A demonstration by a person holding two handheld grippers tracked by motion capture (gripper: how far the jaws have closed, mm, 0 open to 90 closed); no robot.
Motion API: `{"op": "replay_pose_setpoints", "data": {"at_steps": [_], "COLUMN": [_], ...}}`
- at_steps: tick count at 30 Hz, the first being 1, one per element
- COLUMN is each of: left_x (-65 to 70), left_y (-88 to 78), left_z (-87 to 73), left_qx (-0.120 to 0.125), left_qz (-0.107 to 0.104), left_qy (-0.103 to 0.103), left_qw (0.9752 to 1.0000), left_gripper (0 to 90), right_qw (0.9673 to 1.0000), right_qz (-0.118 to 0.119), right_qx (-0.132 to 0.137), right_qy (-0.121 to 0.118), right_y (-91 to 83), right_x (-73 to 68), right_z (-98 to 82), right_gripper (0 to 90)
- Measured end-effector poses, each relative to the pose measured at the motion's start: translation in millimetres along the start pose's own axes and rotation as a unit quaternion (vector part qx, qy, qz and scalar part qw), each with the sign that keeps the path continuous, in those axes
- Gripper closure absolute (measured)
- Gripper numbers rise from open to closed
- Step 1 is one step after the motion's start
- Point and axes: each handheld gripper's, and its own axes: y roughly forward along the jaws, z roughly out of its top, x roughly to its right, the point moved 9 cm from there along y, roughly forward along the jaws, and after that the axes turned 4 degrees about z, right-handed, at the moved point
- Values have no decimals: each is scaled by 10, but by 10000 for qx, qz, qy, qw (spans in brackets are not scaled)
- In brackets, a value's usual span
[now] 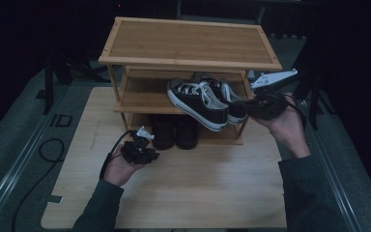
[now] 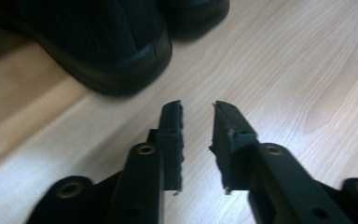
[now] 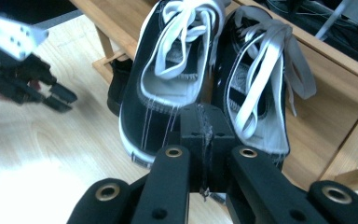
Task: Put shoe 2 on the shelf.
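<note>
- The right tool (image 1: 245, 104) is pressed together on the heels of a pair of black-and-white sneakers (image 1: 204, 100); in the right gripper view its pads meet where the two heel rims (image 3: 204, 109) touch, pinching both shoes as one.
- The sneakers hang at the front edge of the middle shelf (image 1: 142, 99) of a bamboo shoe rack (image 1: 188, 43). Their toes point in over the shelf and their heels stick out past the front rail toward the person.
- The pair sits toward the right end of that shelf, near the rack's right front post (image 1: 244, 126). The left half of the shelf is open.
- The top shelf overhangs the sneakers, so headroom above the laces is limited.
- Two dark shoes (image 1: 176, 131) stand on the bottom shelf, their toes reaching the front edge and touching or nearly touching the bench (image 1: 183, 188).
- The left tool (image 1: 147, 140) is held low over the bench just in front of the left dark shoe. Its jaws are parted by a narrow gap, with nothing between them; the left gripper view shows bare wood under them.
- The bench in front of the rack is wide and open between the two hands.
- The two tools are well apart.
</note>
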Motion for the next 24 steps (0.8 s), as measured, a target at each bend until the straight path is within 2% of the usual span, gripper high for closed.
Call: {"op": "replay_pose_setpoints", "data": {"at_steps": [3,4,7,8,12,17,24], "left_x": [-1,-6,-23,-37,-56,-118,-134], "left_y": [-55,-123,-165,-195,-259,-375,-444], "left_z": [87,183,263,339,475,651,903], "left_qx": [95,185,222,252,327,528,691], "left_qz": [65,116,195,214,274,367,624], "left_qy": [19,64,90,90,201,160,321], "left_qw": [9999,9997,9995,9994,9989,9978,9951], "left_gripper": [817,839,898,900,900,900,900], "right_qw": [10000,10000,10000,10000,10000,9998,9993], "right_qz": [2,-7,22,23,59,159,310], "right_qx": [-8,24,47,43,10,-86,-198], "right_qy": [-21,-15,-15,-39,-29,48,86], "right_y": [-18,-30,-28,-19,14,114,253], "right_x": [-16,-38,-86,-103,-143,-151,-207], "right_z": [-41,-89,-164,-189,-277,-407,-552], "right_gripper": [889,895,898,899,899,899,898]}}
